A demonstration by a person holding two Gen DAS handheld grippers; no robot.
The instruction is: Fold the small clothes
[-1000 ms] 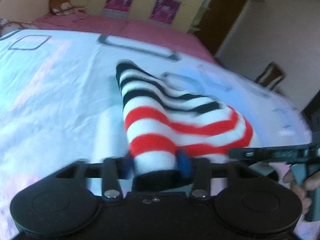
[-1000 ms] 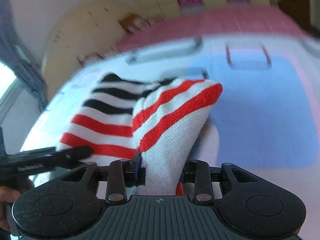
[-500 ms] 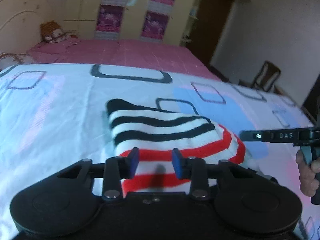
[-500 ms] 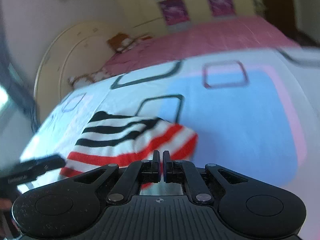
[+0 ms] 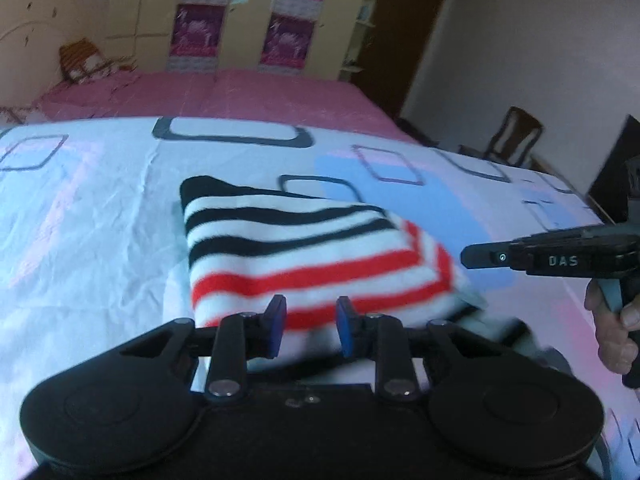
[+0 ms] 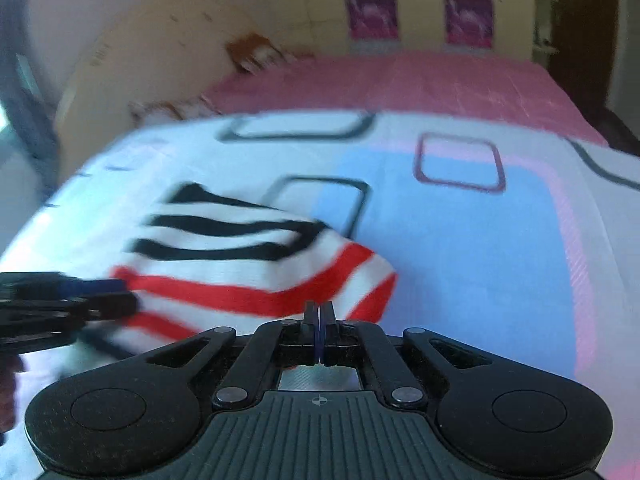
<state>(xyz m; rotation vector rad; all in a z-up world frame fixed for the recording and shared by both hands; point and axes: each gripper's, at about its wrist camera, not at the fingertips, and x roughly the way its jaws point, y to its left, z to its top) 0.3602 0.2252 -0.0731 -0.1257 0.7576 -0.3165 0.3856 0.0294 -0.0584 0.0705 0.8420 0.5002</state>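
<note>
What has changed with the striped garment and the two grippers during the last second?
Both grippers let go: the left gripper now has its jaws open, the right gripper closed on nothing. The striped garment dropped from lifted to lying folded. The bedsheet is unchanged.

Bed (image 5: 100, 248), covered by a white sheet (image 6: 440, 240) printed with blue and pink patches and dark rounded-rectangle outlines. A pink cover (image 5: 248, 96) lies over the far part, with a cushion (image 5: 78, 58) near the headboard (image 6: 132, 64). A folded striped garment (image 5: 304, 252) lies directly on the sheet, black stripes at the far end, red stripes nearer.
</note>
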